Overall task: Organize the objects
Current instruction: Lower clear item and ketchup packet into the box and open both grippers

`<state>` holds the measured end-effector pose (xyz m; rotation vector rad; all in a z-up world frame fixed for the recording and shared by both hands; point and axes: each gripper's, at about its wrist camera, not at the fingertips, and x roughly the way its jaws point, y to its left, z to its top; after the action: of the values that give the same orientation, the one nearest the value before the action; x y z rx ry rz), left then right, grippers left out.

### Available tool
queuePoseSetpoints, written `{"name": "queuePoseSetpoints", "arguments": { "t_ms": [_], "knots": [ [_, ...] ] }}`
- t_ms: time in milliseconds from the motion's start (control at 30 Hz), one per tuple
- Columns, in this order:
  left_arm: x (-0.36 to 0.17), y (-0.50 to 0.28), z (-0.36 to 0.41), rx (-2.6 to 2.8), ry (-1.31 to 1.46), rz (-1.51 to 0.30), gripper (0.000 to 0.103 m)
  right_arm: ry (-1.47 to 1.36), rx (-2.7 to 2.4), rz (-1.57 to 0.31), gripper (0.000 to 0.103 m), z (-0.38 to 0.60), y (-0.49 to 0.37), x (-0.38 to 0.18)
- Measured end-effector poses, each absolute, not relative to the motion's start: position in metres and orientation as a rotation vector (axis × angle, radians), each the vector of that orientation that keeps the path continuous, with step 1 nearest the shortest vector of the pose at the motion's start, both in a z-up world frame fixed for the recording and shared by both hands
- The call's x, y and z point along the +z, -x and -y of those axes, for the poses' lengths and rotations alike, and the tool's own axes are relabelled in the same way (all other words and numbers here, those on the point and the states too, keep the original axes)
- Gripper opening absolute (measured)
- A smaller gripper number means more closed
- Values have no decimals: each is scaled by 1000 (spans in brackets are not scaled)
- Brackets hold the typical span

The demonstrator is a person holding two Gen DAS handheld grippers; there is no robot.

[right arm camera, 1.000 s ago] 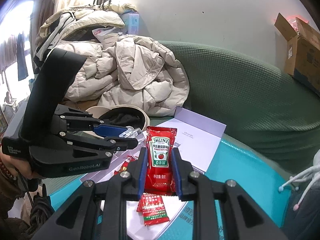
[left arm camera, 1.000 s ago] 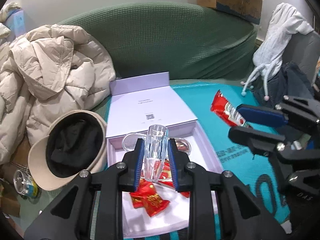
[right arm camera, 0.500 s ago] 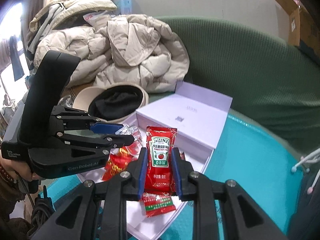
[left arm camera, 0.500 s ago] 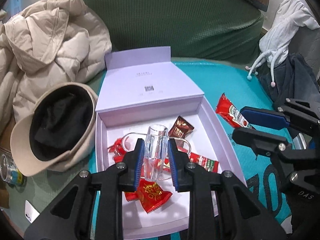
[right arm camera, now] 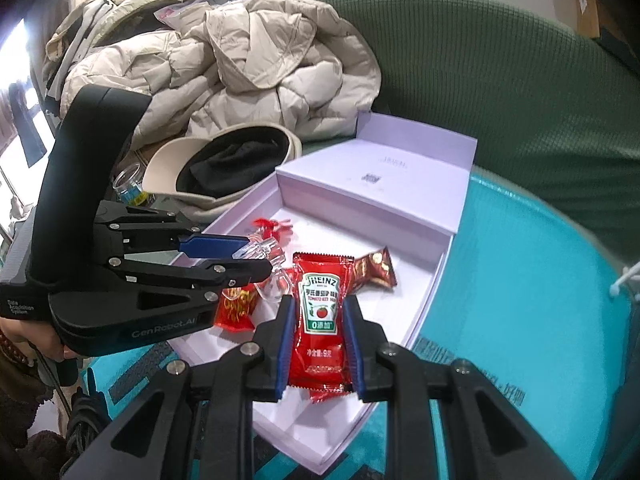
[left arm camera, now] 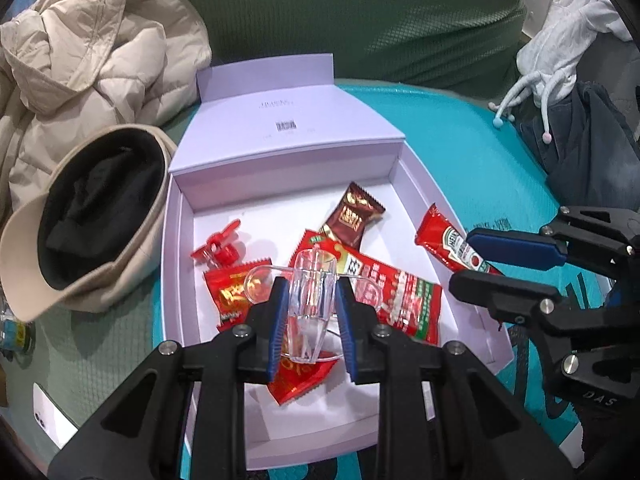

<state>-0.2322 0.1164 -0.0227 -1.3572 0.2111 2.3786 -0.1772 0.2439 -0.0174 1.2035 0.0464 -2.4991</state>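
Clamping a clear plastic clip (left arm camera: 311, 308) at lower centre of the left wrist view, the left gripper (left arm camera: 310, 312) holds its long axis running away up-frame, over the open lilac cardboard box (left arm camera: 412, 184). The right gripper (right arm camera: 319, 340) pinches a red Heinz ketchup sachet (right arm camera: 320, 320), upright, long axis vertical, above the box.

Both grippers have sunk toward the lavender box (left arm camera: 180, 240): the clear clip (left arm camera: 310, 304) and ketchup sachet (right arm camera: 320, 320) now hang just over its snack packets.
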Motion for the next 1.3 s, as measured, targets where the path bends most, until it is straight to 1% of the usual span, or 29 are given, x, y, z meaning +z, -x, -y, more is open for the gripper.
{"name": "queuePoseSetpoints", "arguments": {
  "t_ms": [567, 767, 1300],
  "knots": [
    [-55, 222, -119, 2302, 1431, -236, 22, -1300, -2435, 17, 24, -243, 167, -47],
    [-64, 221, -119, 2281, 1452, -236, 22, -1315, -2414, 16, 24, -240, 167, -52],
    [-68, 222, -120, 2268, 1420, -235, 22, -1381, -2389, -22, 24, -235, 178, -70]
  ]
}}
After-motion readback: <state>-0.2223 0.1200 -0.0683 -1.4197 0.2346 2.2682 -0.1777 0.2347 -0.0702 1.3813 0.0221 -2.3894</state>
